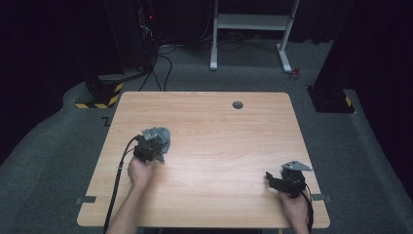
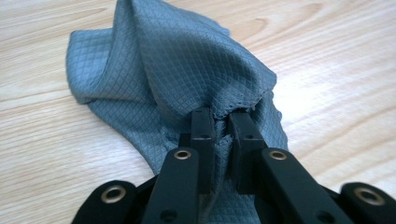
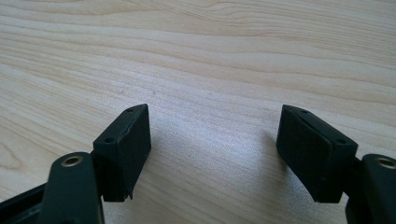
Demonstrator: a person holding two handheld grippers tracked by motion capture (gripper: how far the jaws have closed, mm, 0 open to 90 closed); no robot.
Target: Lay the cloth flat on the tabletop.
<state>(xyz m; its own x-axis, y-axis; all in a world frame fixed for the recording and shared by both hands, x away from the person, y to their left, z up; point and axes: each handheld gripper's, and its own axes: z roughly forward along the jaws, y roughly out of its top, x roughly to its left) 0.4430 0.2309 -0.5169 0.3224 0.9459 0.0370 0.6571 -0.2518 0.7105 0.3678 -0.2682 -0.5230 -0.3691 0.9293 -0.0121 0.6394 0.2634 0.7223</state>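
Note:
A grey quilted cloth [image 1: 160, 136] lies bunched on the left half of the wooden table [image 1: 219, 146]. My left gripper [image 1: 148, 146] is shut on it. In the left gripper view the cloth [image 2: 187, 60] rises in a fold from the two black jaws, which pinch its hem, with the left gripper [image 2: 221, 116] just above the tabletop. My right gripper [image 1: 275, 181] rests near the table's front right corner, open. In the right gripper view the right gripper [image 3: 212, 135] has its jaws wide apart over bare wood, nothing between them.
A round grey cable grommet [image 1: 237, 105] sits near the table's far edge. Beyond the table stand a white desk frame [image 1: 251, 29] and a black stand with yellow-black striped base [image 1: 100, 97] on grey carpet.

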